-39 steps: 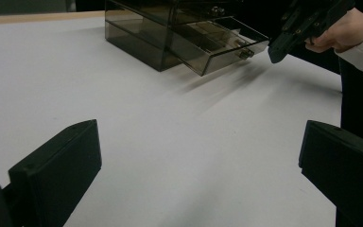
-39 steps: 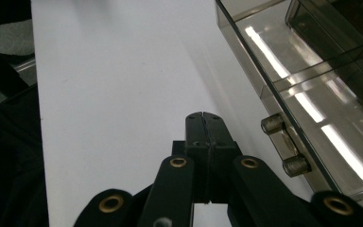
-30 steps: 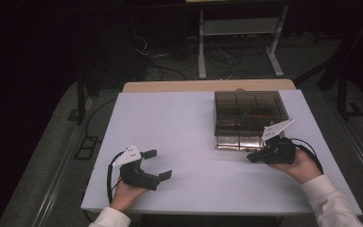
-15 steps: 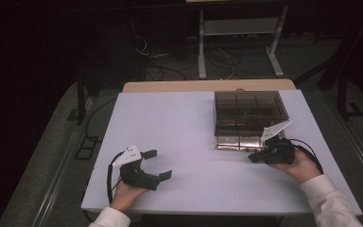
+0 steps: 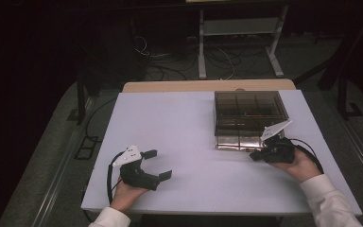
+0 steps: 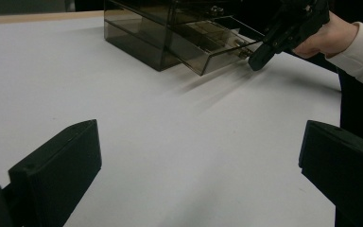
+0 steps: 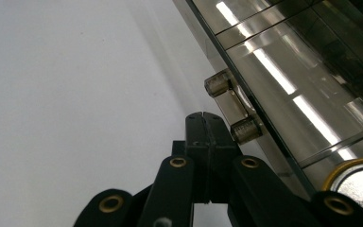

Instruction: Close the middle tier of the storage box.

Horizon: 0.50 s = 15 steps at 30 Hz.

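Presently: smoky drawer box (image 5: 248, 111), bottom drawer (image 6: 208, 49) part-open; my right gripper (image 5: 255, 154) closed beside its handle (image 7: 230, 108), left gripper (image 5: 159, 164) idle, open.

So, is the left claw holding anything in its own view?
No: the left claw stands wide open over bare white table, well short of the smoked drawer box.

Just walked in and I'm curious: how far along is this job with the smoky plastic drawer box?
The bottom drawer of the box already stands partly pulled out. The right tool, shut, sits beside its handle. The left tool waits open. Pulling it fully out seems left.
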Available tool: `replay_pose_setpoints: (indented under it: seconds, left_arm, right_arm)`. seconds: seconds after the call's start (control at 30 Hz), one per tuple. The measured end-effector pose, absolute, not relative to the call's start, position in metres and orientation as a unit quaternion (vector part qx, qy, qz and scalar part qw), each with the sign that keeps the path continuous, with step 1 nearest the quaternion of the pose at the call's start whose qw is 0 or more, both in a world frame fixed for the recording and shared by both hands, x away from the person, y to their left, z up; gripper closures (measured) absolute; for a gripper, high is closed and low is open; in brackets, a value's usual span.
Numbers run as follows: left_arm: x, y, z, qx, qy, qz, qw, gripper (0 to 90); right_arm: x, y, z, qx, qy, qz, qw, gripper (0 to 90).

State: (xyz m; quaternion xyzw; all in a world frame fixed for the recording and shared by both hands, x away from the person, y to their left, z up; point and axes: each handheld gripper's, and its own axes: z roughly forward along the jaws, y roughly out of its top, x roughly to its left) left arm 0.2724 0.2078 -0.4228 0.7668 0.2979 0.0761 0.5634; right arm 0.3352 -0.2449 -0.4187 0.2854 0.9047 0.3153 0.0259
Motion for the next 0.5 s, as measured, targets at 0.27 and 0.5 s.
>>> replay_pose_setpoints:
  seconds: [0.27, 0.5]
  left_arm:
    - [0.2724, 0.2079, -0.4227, 0.767, 0.298, 0.076, 0.563, 0.0]
    - [0.2726, 0.2077, -0.4229, 0.767, 0.298, 0.076, 0.563, 0.0]
  right_arm:
    - [0.3361, -0.246, -0.4174, 0.291, 0.902, 0.316, 0.041, 88.5]
    - [0.3367, -0.2464, -0.4163, 0.291, 0.9, 0.322, 0.042, 88.5]
